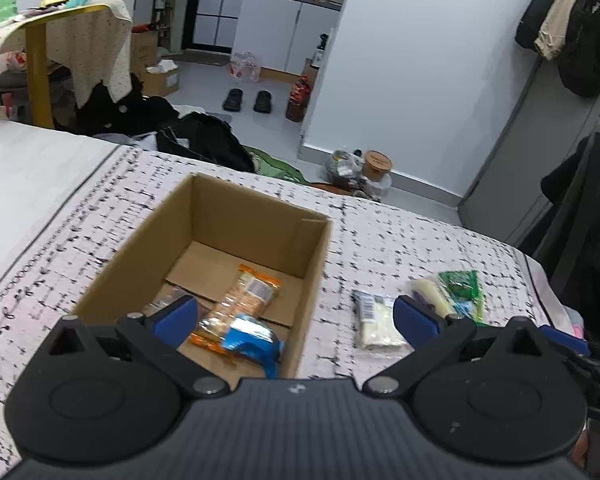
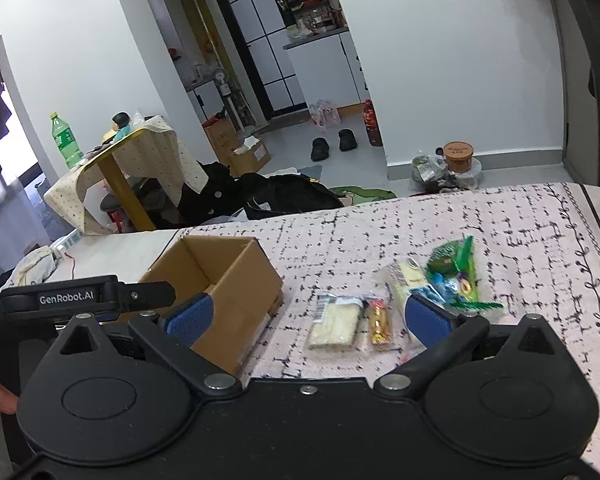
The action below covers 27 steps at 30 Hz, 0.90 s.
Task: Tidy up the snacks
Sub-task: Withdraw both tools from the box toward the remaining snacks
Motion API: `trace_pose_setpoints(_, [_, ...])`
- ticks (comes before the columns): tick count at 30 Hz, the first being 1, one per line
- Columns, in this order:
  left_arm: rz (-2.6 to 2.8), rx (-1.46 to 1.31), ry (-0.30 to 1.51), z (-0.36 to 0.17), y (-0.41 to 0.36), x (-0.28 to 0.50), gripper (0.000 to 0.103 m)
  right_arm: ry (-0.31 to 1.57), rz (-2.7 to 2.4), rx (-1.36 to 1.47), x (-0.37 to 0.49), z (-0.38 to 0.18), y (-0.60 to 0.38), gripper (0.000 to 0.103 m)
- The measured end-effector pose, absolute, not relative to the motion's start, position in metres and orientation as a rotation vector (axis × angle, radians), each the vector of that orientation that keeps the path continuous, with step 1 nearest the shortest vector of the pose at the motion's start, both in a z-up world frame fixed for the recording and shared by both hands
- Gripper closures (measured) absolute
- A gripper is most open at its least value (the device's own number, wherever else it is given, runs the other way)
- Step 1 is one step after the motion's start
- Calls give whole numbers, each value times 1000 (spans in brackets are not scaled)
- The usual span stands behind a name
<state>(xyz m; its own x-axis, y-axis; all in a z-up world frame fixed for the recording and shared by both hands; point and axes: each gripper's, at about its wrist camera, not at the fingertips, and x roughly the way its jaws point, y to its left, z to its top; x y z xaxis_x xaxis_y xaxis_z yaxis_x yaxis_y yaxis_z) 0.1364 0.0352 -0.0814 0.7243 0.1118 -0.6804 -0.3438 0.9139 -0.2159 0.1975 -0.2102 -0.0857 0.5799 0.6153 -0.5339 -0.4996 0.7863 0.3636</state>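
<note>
On the bed (image 2: 440,232), with its pink, black-flecked cover, an open cardboard box (image 1: 260,216) sits to the left, and a loose cluster of snack packets lies just beside it on the right. Inside the box, an orange-trimmed packet (image 1: 244,296) and a blue-wrapped one (image 1: 252,340) already lie on the bottom flaps. The left hand-held gripper (image 1: 296,312) hangs over the box's near edge with its blue pads spread wide and nothing between them. The right hand-held gripper (image 2: 308,316) is just as wide open and empty, poised above the pale flat packet (image 2: 336,324) and the small orange-and-red bar (image 2: 380,320), which lie side by side; the green packet (image 2: 456,272) and a cream-coloured one (image 2: 408,276) sit slightly farther off.

The next pick looks to belong to the right side. Doing it well means taking one packet at a time, lowering the pads astride the pale packet's narrow sides without snagging the bar touching it, pinching gently since the wrappers seem thin and crushable, then carrying it clear over the box wall.
</note>
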Motion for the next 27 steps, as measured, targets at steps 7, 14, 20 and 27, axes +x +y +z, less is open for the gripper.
trace_pose_setpoints(7, [208,-338,757,-86,17,140,0,721,621,175,193,-94,-228,0])
trace_pose_setpoints(14, [164,-348,803,-94,3,141,0,741,592,174,189,-103,-241,0])
trace_pose_setpoints(20, [112,-314,817,-100,-12,141,3,781,566,179,190,-117,-249,1])
trace_pose_setpoints(27, [68,-303,827,-113,-25,145,20,849,556,192,194,-139,-252,10])
